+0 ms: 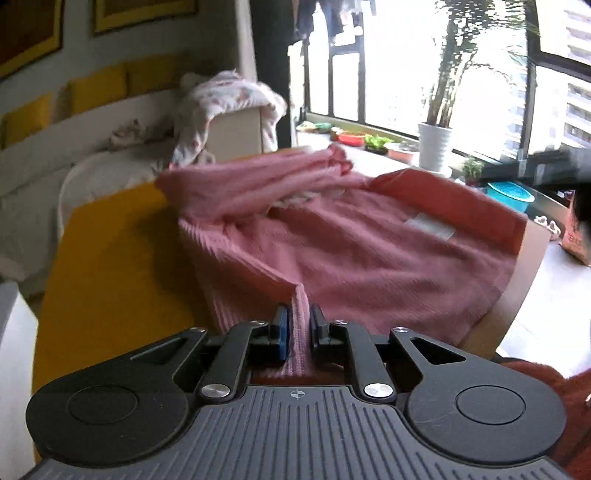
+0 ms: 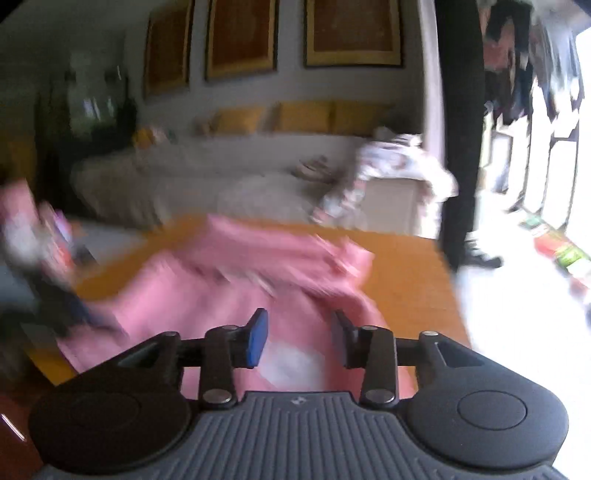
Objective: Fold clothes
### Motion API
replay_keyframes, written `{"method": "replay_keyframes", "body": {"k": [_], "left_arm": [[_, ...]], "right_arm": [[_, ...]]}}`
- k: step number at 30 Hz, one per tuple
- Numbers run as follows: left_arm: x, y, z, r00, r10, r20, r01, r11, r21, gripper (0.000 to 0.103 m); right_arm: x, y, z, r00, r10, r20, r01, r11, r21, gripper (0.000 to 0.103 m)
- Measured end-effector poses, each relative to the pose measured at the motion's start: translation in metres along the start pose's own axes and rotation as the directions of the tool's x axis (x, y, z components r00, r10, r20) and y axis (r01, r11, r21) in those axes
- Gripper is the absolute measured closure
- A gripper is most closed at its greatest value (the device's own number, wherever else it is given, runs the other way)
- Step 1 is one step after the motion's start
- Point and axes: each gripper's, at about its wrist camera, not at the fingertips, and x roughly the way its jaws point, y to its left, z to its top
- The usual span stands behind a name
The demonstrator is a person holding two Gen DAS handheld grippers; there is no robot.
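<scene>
Right now you have one pink garment [image 1: 332, 251] on the table [image 1: 110, 258], spread over its middle and reaching the near edge and the right-hand corner as your left camera sees it. Its far part is bunched into a ridge of folds, and one white label [image 1: 430, 229] lies on the cloth toward the right; no writing on it can be read.

Your left gripper [image 1: 300, 314] is clamped on a pinch of the garment's near edge, the pink cloth standing up between the two pads. Your right gripper [image 2: 300, 332] has its jaws apart with nothing pressed between them; the garment and the pale label [image 2: 291, 363] lie below the gap, and that view is blurred.

One table carries it all, its top yellow with a bare wooden rim at the right corner. Behind it stands one pale sofa [image 2: 221, 177] with three yellow cushions [image 2: 306, 116] along its back and one flowered cloth [image 1: 229, 107] thrown over its arm. Three framed pictures [image 2: 352, 35] hang on the wall above. To the right, tall windows [image 1: 406, 74] run along a sill with one white pot [image 1: 435, 146] holding a palm, a few small planters and one turquoise basin [image 1: 509, 195]. Dark clothes [image 2: 517, 55] hang by the glass.

A red sleeve [image 1: 554, 398] shows at the lower right of your left camera.
</scene>
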Motion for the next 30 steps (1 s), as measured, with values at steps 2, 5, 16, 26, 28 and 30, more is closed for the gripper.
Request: {"method": "replay_keyframes", "body": {"k": [2, 5, 16, 26, 28, 30], "left_arm": [[0.001, 0.005, -0.005, 1.0, -0.004, -0.001, 0.004, 1.0, -0.025, 0.089], [-0.007, 0.006, -0.008, 0.999, -0.027, 0.034, 0.028, 0.999, -0.034, 0.083], [-0.005, -0.006, -0.004, 0.991, -0.117, 0.065, 0.112, 0.991, 0.074, 0.083], [-0.003, -0.004, -0.002, 0.965, -0.256, -0.051, 0.26, 0.96, 0.104, 0.07], [-0.008, 0.004, -0.002, 0.953, -0.298, -0.055, 0.301, 0.951, 0.062, 0.055], [-0.016, 0.012, -0.001, 0.939, -0.34, -0.042, 0.341, 0.94, 0.016, 0.039]], "right_arm": [[0.027, 0.003, 0.02, 0.989, 0.142, -0.028, -0.138, 0.984, 0.111, 0.061], [0.092, 0.017, 0.04, 0.952, 0.288, -0.108, -0.256, 0.937, 0.236, 0.061], [0.263, 0.051, 0.051, 0.908, 0.322, -0.267, -0.215, 0.906, 0.365, 0.087], [0.233, 0.019, 0.051, 0.921, 0.278, -0.273, -0.185, 0.929, 0.321, 0.072], [0.192, 0.009, 0.059, 0.945, 0.24, -0.221, -0.181, 0.95, 0.256, 0.06], [0.146, -0.004, 0.062, 0.97, 0.178, -0.163, -0.148, 0.972, 0.183, 0.055]]}}
